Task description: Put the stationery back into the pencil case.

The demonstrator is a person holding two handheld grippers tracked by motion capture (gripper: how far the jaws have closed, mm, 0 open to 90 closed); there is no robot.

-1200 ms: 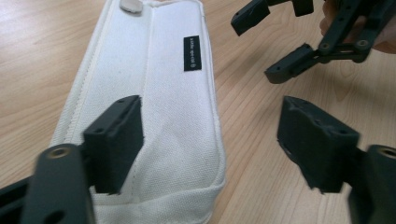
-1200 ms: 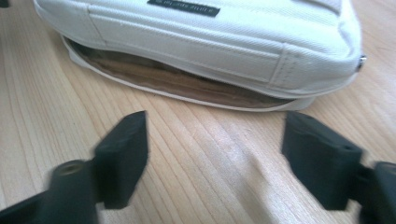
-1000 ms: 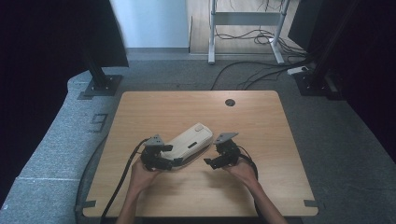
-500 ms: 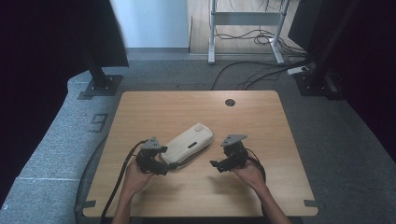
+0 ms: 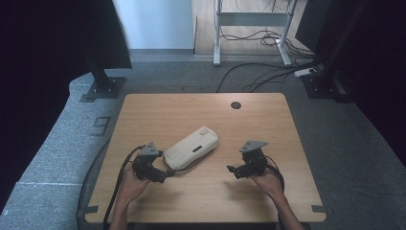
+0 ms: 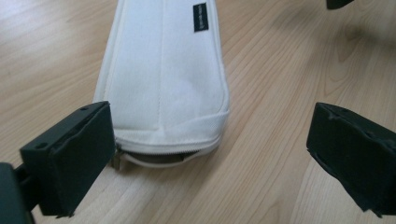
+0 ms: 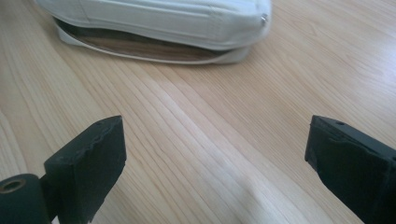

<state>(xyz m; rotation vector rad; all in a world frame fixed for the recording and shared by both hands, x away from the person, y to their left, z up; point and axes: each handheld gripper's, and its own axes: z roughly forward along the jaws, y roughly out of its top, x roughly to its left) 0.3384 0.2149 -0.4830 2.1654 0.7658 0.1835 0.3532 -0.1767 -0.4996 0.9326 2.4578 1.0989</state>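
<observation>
White zip pouch (image 5: 191, 147) lying flat on wooden table (image 5: 191, 108), centre of high view, long axis running lower left to upper right. Small black label (image 6: 199, 17) near top of left gripper view. Zip along near end partly open there, metal pull (image 6: 117, 157) tucked by left-hand jaw; dark gap under flap also visible at top of right gripper view, contents unreadable.

Left gripper (image 5: 162, 175) at lower left of centre in high view, just beside pouch's lower-left end. Jaws wide apart, just been opening, gripping nothing; pouch end sits between them in left gripper view, left-hand jaw close to pouch corner, possibly touching, hard to call from this angle.

Right gripper (image 5: 233, 169) at lower right of centre in high view, clear of pouch. Jaws spread wide, opened further in last second, bare tabletop between them in right gripper view, holding nothing.
</observation>
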